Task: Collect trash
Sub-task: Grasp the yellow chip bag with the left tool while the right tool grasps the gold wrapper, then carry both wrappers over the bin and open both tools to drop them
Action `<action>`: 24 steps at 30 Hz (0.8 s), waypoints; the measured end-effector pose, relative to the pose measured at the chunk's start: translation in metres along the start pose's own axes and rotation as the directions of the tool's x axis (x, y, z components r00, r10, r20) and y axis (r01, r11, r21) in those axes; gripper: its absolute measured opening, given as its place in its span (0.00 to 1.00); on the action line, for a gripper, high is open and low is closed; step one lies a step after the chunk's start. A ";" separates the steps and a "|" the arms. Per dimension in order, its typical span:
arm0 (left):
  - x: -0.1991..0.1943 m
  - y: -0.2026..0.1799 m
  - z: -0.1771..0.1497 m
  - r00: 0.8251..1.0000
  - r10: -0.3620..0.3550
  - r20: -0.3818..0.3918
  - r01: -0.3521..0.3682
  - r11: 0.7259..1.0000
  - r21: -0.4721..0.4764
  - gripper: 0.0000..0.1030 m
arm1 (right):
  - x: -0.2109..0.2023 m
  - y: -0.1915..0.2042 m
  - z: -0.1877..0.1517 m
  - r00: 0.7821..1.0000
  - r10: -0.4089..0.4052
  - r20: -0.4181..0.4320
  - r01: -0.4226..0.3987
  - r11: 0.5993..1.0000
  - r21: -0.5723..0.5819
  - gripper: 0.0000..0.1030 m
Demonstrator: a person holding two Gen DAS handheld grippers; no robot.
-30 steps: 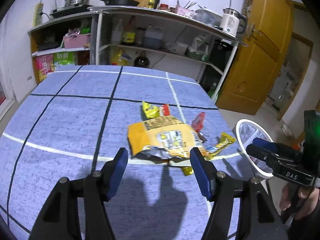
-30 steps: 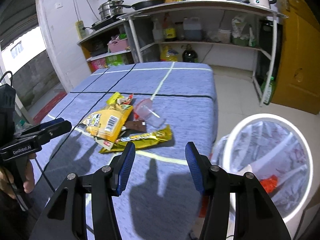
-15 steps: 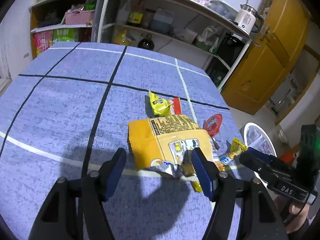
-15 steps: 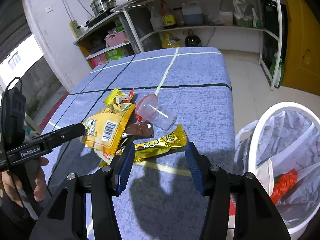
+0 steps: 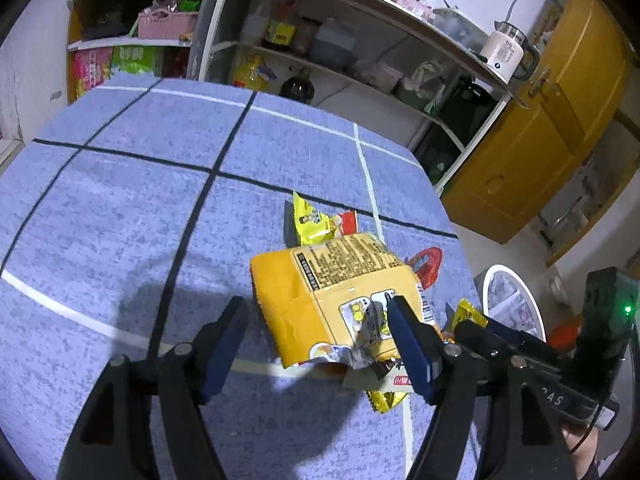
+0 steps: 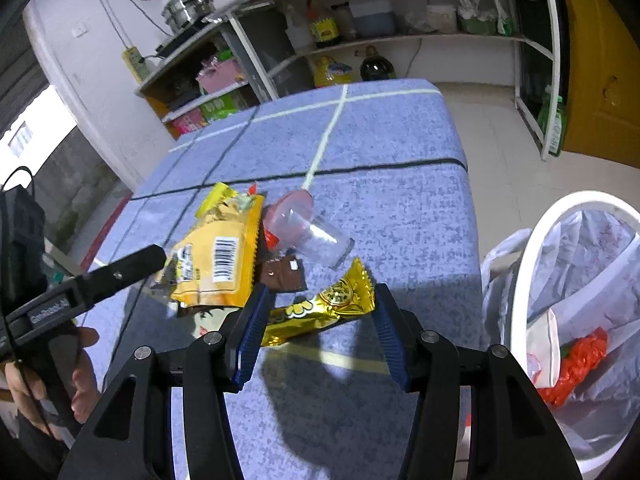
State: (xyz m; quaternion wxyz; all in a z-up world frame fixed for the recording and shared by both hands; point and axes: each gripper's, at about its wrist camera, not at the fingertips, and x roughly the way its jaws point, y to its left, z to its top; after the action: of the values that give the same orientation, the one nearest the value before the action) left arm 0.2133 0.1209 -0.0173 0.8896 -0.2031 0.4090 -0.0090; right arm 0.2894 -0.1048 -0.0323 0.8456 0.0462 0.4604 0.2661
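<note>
A pile of trash lies near the right edge of the blue-clothed table (image 5: 120,220). My left gripper (image 5: 316,320) hovers low over the big orange snack bag (image 5: 332,280); its jaws are opening, the bag's near end lies between them, and the pads do not press it. My right gripper (image 6: 320,300) is open and straddles the gold wrapper (image 6: 320,308) without pinching it. Beside these lie a small yellow packet (image 5: 312,220), a brown wrapper (image 6: 282,276) and a clear cup with a red lid (image 6: 308,236). The white-rimmed bin (image 6: 536,280) stands off the table's right side.
Inside the bin's clear liner sits an orange-red wrapper (image 6: 580,360). Behind the table stands a metal shelf rack (image 5: 360,80) with bottles, bags and a white kettle (image 5: 504,50). Yellow doors (image 5: 540,140) are at the right. A person's hand (image 6: 80,380) holds the left gripper.
Both grippers have come forward and down toward the pile. The left jaws have spread wider around the orange bag. The gold wrapper now lies between the right fingers.
</note>
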 end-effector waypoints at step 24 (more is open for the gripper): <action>-0.027 -0.006 -0.012 0.995 -0.013 0.104 0.006 0.997 0.071 0.06 | -0.038 0.005 -0.014 0.996 -0.022 0.085 0.027 0.998 -0.061 0.07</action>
State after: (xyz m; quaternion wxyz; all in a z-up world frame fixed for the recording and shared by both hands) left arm 0.1873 0.1160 -0.0030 0.9162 -0.1738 0.3606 -0.0171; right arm 0.2592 -0.1217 -0.0100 0.8685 0.0256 0.4163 0.2677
